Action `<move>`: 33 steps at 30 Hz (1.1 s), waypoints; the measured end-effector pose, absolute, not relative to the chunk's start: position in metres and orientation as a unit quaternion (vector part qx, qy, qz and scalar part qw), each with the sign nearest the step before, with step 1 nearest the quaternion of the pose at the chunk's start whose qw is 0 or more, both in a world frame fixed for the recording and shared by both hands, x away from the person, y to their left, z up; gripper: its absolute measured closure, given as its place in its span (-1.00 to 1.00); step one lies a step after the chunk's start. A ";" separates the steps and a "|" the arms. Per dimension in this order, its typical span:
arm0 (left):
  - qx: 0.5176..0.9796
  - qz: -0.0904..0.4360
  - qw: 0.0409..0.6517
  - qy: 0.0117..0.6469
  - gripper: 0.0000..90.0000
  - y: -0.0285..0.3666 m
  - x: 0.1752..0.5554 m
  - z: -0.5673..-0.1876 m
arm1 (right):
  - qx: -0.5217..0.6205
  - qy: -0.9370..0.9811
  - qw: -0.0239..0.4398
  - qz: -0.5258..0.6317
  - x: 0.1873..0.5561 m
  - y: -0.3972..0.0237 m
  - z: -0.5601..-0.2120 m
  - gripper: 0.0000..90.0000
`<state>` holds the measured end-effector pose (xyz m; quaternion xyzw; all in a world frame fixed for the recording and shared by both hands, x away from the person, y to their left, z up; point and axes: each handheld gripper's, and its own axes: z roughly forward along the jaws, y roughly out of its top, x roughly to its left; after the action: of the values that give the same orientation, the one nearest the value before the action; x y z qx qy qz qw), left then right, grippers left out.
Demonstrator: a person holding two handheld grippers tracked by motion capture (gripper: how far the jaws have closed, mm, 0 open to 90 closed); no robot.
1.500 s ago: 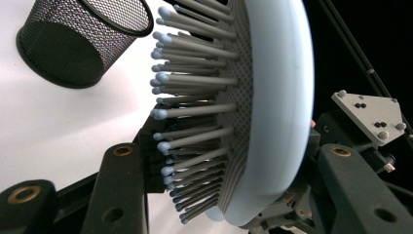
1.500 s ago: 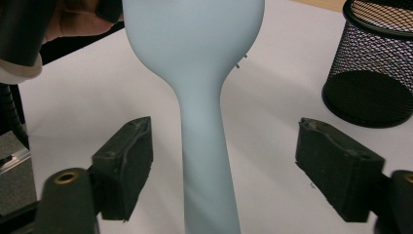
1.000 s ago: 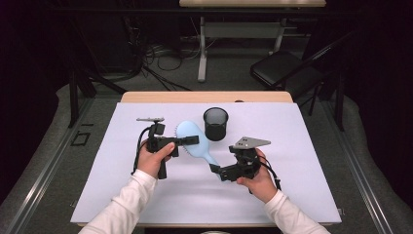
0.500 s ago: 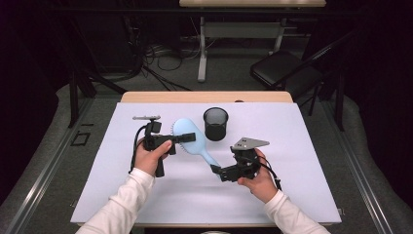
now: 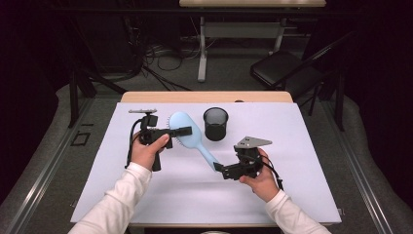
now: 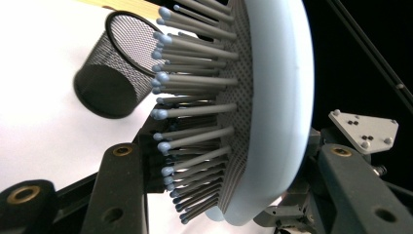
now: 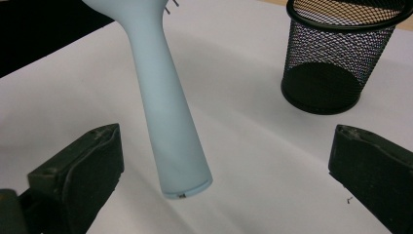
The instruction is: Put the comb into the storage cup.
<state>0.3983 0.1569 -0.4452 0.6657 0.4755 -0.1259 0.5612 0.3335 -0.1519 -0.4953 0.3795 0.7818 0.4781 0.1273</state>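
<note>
Above the white table cover (image 5: pixel 146 195), the left gripper (image 5: pixel 187 130) clamps the head of the pale blue hairbrush (image 5: pixel 187 134); its handle slants down between the right gripper (image 5: pixel 217 168)'s spread jaws, seemingly untouched. The mesh cup (image 5: pixel 215 124) stands just behind.

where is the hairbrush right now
In the high view the hairbrush is mid-table, left of the mesh cup, its head clamped by the left gripper.
</note>
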 end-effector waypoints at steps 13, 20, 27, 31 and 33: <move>0.675 -0.089 0.552 0.481 0.11 0.154 0.411 -0.428 | 0.383 0.783 0.122 0.475 0.335 -0.152 -0.498 -1.00; 0.678 -0.071 0.552 0.480 0.10 0.150 0.417 -0.422 | 0.383 0.783 0.122 0.474 0.335 -0.153 -0.499 -1.00; 0.679 -0.048 0.553 0.481 0.10 0.149 0.422 -0.418 | 0.386 0.783 0.120 0.473 0.336 -0.153 -0.500 -1.00; 0.683 -0.038 0.550 0.479 0.10 0.147 0.424 -0.415 | 0.385 0.782 0.122 0.474 0.336 -0.154 -0.500 -1.00; 0.686 -0.030 0.549 0.477 0.10 0.146 0.425 -0.413 | 0.387 0.782 0.121 0.473 0.336 -0.153 -0.500 -1.00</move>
<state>0.4248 0.1456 -0.4125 0.6859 0.4770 -0.0302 0.5487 0.3361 -0.1534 -0.4999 0.3867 0.7825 0.4728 0.1208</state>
